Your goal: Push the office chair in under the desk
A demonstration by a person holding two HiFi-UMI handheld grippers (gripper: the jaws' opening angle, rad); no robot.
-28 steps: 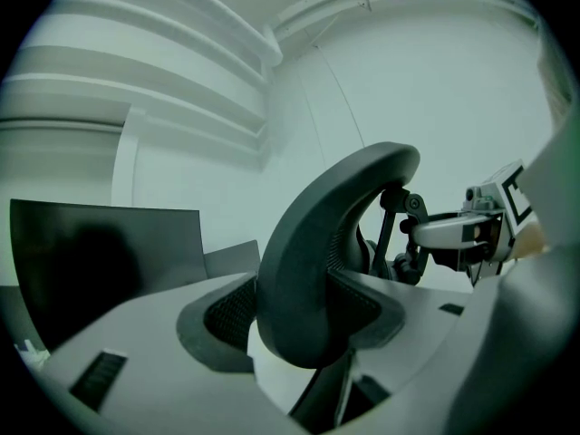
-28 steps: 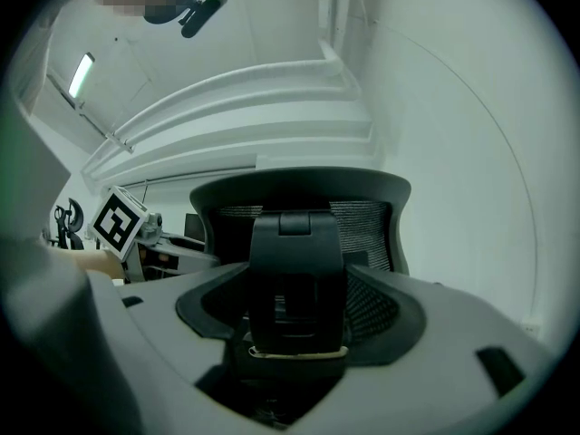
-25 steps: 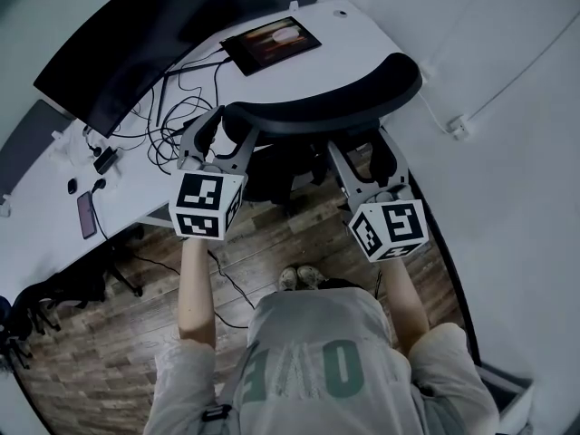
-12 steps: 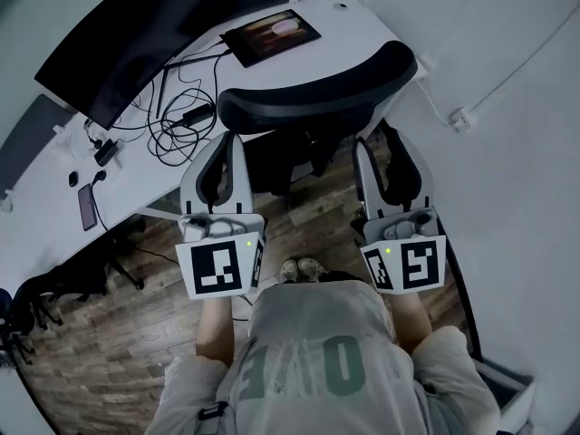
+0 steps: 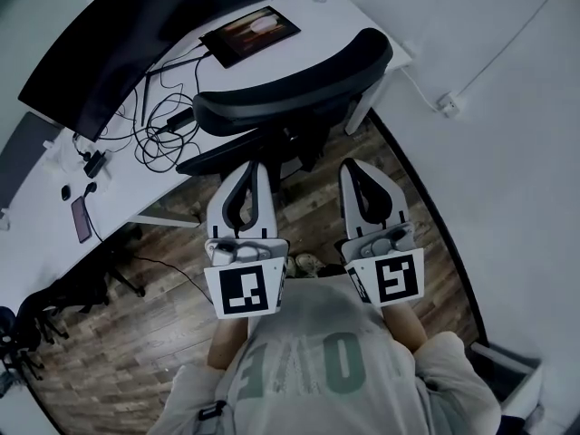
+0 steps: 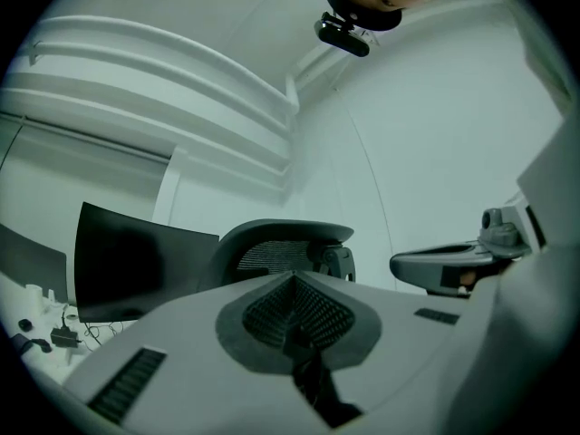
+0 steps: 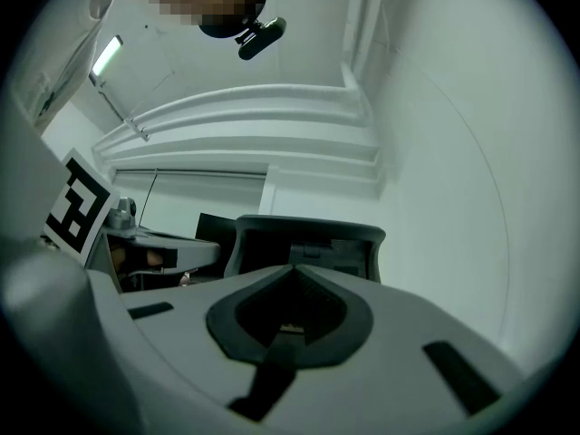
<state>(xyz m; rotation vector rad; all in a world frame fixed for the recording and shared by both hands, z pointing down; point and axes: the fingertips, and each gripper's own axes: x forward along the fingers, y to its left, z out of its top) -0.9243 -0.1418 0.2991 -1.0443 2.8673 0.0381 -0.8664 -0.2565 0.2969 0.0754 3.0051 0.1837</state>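
The black office chair stands at the white desk, its curved backrest top over the desk's edge and its seat partly under it. Both grippers hang short of the backrest, over the floor, touching nothing. My left gripper is shut and empty, and so is my right gripper. In the left gripper view the shut jaws point at the mesh backrest. From the right gripper view, the closed jaws face the chair back.
On the desk are a dark monitor, a tablet, tangled cables and a phone. A white wall with a socket runs close on the right. A black chair base stands on the wooden floor at left.
Both grippers have let go of the backrest, drawn back toward the person and shut. The chair now sits apart from them, at the desk.
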